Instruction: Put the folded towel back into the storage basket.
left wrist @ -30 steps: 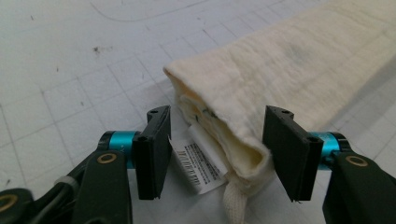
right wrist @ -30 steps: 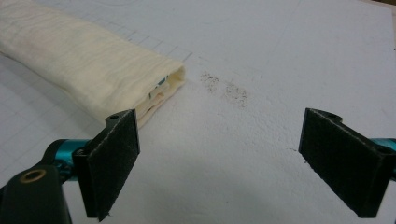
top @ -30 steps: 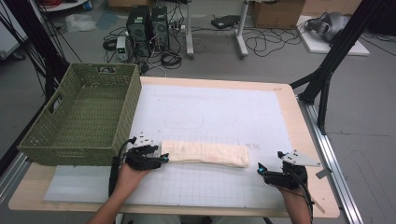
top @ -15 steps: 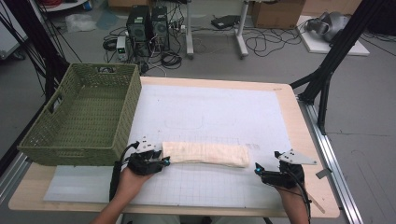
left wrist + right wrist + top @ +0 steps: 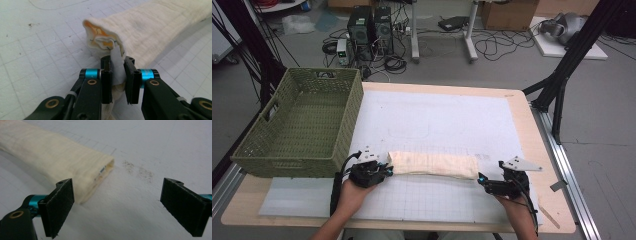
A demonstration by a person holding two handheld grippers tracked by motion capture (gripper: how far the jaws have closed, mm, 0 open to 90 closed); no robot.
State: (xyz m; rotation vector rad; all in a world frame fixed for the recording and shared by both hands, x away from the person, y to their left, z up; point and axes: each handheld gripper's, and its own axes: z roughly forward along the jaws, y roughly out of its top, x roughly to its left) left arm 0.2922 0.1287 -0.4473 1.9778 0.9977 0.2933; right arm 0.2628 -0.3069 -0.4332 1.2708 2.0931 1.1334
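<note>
Folded cream towel (image 5: 434, 164) lies lengthwise across the surface (image 5: 522, 115) just beside the green basket (image 5: 302, 125), left claw (image 5: 117, 75) just closing on the corner at its basket end, right claw (image 5: 117, 207) wide open, holding nothing, at the far end.

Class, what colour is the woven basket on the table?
Olive green basket; the high view shows it best.

Folded towel (image 5: 434, 164) lies crosswise on the mat (image 5: 447, 125) on the tabletop (image 5: 542, 150), spanning between both sets of fingers. Its left end sits between the left gripper (image 5: 384, 170) fingers (image 5: 106, 80); its right end is just ahead-left of the right gripper (image 5: 482, 180) fingers (image 5: 61, 206). Basket (image 5: 302, 125) stands behind-left of the left fingers, beside the mat.
</note>
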